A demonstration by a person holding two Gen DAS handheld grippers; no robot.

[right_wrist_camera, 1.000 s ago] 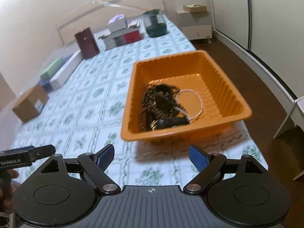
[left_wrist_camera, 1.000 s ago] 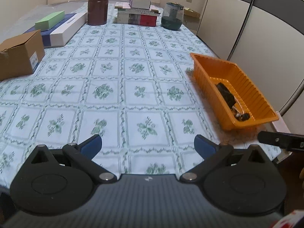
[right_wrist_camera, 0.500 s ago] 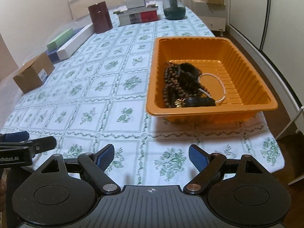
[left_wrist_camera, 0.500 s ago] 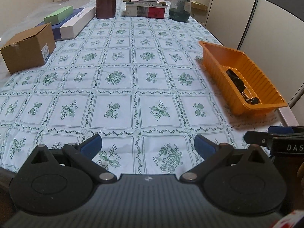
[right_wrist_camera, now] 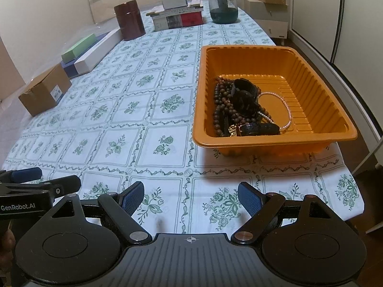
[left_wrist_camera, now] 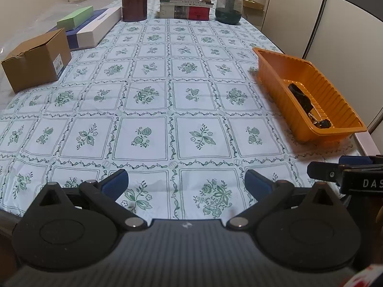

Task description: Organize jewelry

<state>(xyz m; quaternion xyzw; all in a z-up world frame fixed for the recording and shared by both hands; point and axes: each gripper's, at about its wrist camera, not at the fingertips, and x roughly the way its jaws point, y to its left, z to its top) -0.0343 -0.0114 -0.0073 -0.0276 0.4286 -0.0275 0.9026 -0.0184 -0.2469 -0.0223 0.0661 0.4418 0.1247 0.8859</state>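
An orange tray (right_wrist_camera: 318, 71) stands at the table's right edge; it also shows in the left wrist view (left_wrist_camera: 275, 81). In it lie a brown bead necklace (right_wrist_camera: 219, 105), a black watch (right_wrist_camera: 245, 95), a pearl bracelet (right_wrist_camera: 286, 105) and a dark strap with a gold clasp (right_wrist_camera: 258, 129). My right gripper (right_wrist_camera: 190, 197) is open and empty, over the near table edge in front of the tray. My left gripper (left_wrist_camera: 186, 183) is open and empty, over the near edge to the left of the tray. Each gripper's fingers show at the edge of the other's view.
A floral tablecloth (left_wrist_camera: 167, 110) covers the table. A cardboard box (left_wrist_camera: 36, 59) sits at the left, long flat boxes (left_wrist_camera: 91, 27) behind it. At the far end stand a brown canister (left_wrist_camera: 134, 1), stacked books (left_wrist_camera: 185, 6) and a glass jar (left_wrist_camera: 228, 7). Wardrobe doors (left_wrist_camera: 335, 35) are at the right.
Both grippers have drawn back toward the near table edge and risen, so the tray and table look farther away. Jaws stayed open. The jewelry in the tray has not moved.
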